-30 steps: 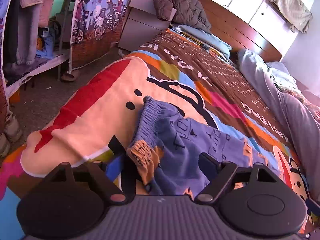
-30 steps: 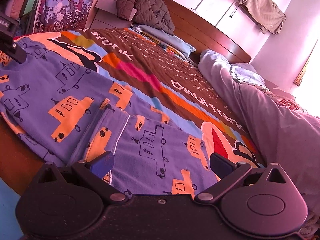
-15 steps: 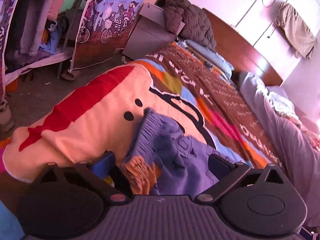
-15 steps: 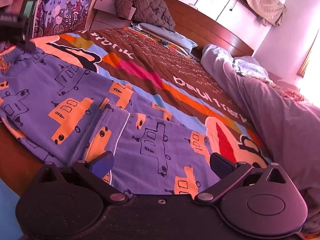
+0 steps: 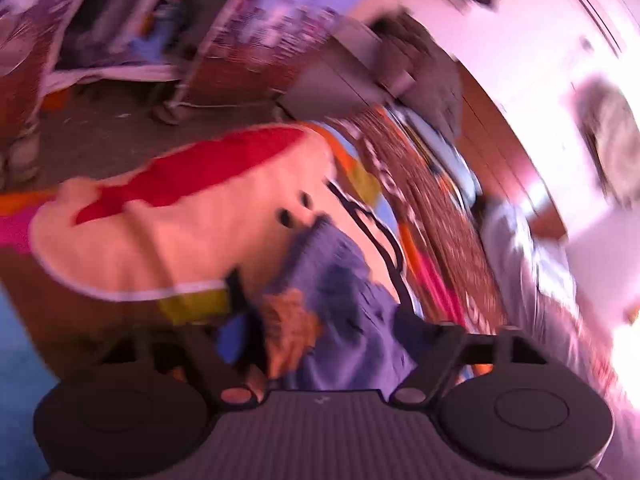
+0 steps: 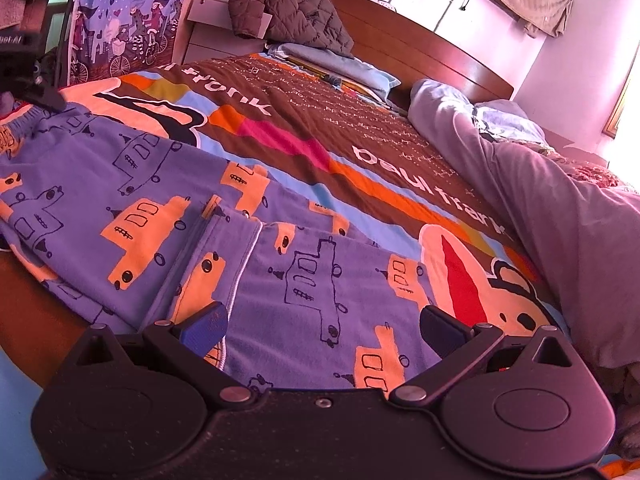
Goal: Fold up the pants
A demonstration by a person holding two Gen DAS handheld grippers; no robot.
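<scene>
Blue pants with orange car prints [image 6: 168, 200] lie spread across the colourful bedspread [image 6: 304, 128]. My right gripper [image 6: 322, 326] is open low over the leg end of the pants, with cloth between its fingers. My left gripper [image 5: 316, 332] is at the waistband end [image 5: 320, 264]; that view is blurred, the cloth bunches up between its spread fingers. The left gripper also shows at the far left of the right wrist view [image 6: 36, 84], at the waistband.
A grey duvet [image 6: 560, 200] lies heaped along the right side of the bed. A wooden headboard [image 6: 420, 48], pillows and a dark quilted jacket [image 6: 288, 12] are at the far end. Floor and a clothes rack [image 5: 120, 60] lie left of the bed.
My left gripper has moved fast and tilted, so its view is blurred, and the waistband has bunched further. My right gripper has stayed open over the leg end, shifting only slightly.
</scene>
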